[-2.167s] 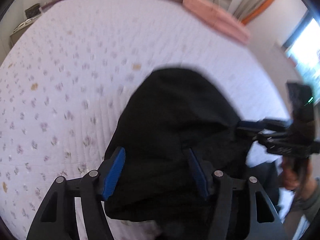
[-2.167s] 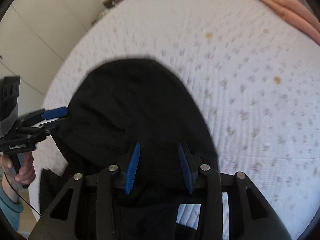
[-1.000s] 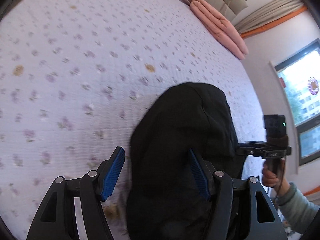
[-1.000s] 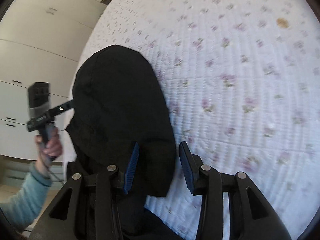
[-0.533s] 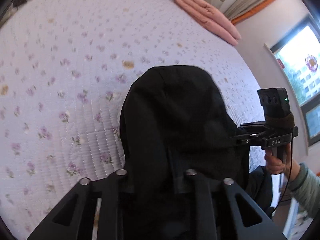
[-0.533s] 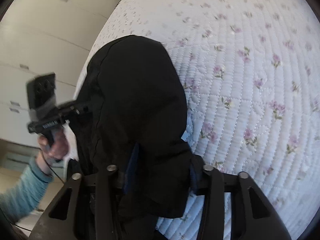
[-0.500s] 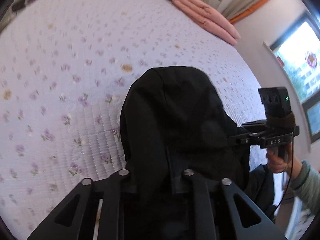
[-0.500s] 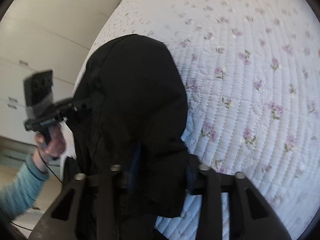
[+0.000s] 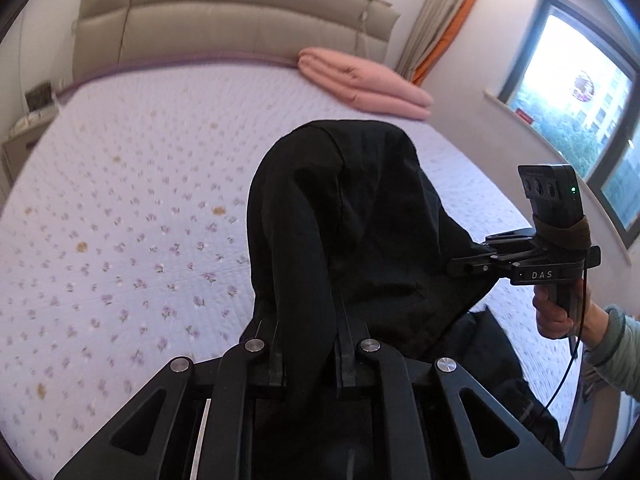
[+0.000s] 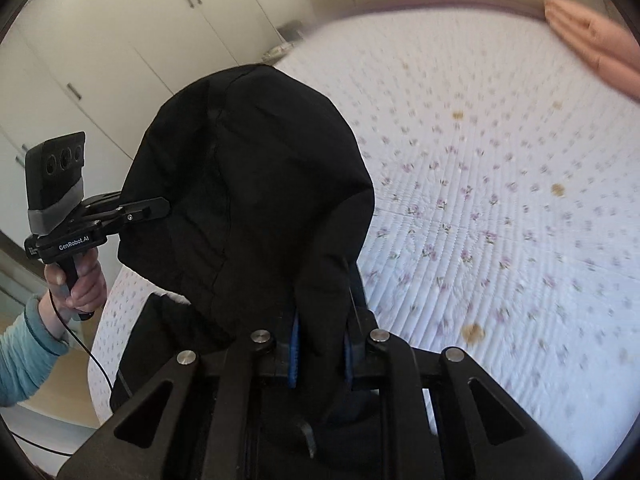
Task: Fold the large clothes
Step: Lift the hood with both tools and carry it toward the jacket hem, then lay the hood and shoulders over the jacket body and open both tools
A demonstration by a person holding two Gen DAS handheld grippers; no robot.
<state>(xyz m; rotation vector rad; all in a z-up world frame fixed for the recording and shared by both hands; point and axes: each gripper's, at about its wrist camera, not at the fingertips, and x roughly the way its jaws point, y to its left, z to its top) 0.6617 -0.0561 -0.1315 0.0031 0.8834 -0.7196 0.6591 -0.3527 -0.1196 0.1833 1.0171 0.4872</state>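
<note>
Both grippers, left (image 9: 308, 354) and right (image 10: 320, 354), clamp the black garment (image 9: 352, 220), right closing

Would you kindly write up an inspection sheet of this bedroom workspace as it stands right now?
Surface: bed with a lilac floral quilt, a few brownish spots.
Job's things: black garment lifted, spanning both claws, lower part trailing at the bed's edge.
Clutter: folded pink blanket by the headboard.
Grippers: left claw shut on the garment; right claw closing on it, fabric between the pads.
Cables: a black cable hangs from each handle.
Surroundings: window, curtain, white wardrobe.
</note>
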